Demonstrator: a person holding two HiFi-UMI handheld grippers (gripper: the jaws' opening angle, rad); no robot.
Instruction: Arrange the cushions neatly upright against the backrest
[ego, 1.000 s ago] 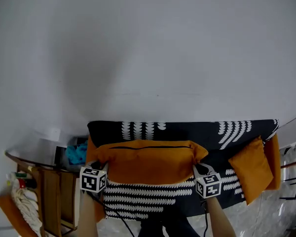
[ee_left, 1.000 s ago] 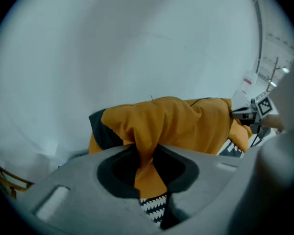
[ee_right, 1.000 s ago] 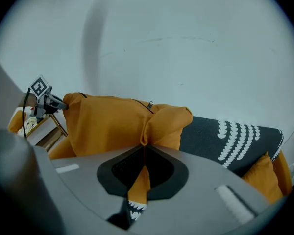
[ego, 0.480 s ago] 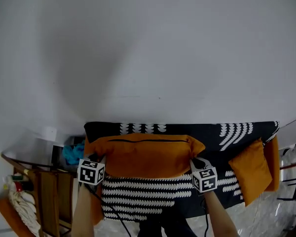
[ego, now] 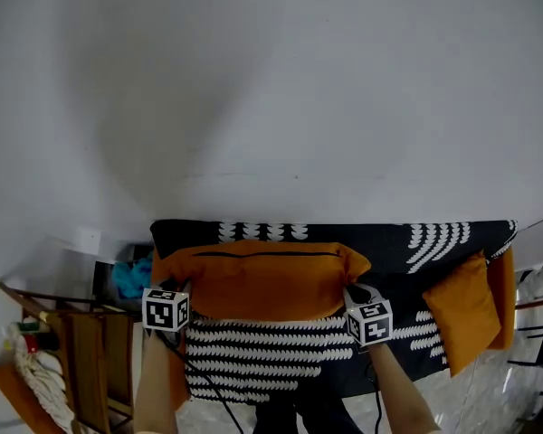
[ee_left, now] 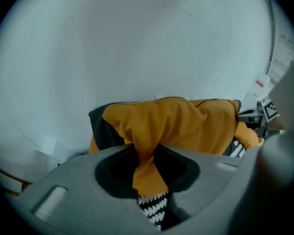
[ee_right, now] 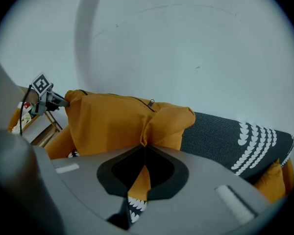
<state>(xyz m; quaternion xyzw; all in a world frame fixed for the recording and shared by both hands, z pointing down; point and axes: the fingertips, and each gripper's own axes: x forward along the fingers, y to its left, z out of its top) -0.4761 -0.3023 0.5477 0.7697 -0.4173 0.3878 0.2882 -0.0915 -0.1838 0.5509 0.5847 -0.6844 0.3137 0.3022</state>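
A long orange cushion point(ego: 258, 278) with a black zip along its top stands against the sofa's dark patterned backrest point(ego: 389, 238). My left gripper point(ego: 181, 289) pinches its left corner point(ee_left: 146, 146); the jaws are opening, with a bunch of orange fabric still pressed between them. My right gripper point(ego: 349, 293) is shut on the right corner point(ee_right: 154, 126), a thin fold of cloth caught between the jaws. A second, smaller orange cushion point(ego: 462, 310) leans tilted at the sofa's right end.
The sofa seat point(ego: 271, 360) wears a black cover with white scalloped stripes. A wooden side shelf point(ego: 81, 360) holding small items stands to the left, with something blue point(ego: 131, 278) behind it. A plain white wall point(ego: 271, 89) rises behind the sofa.
Both grippers have carried the long cushion up and back toward the backrest and slightly left. The fabric bunch in the left jaws looks looser.
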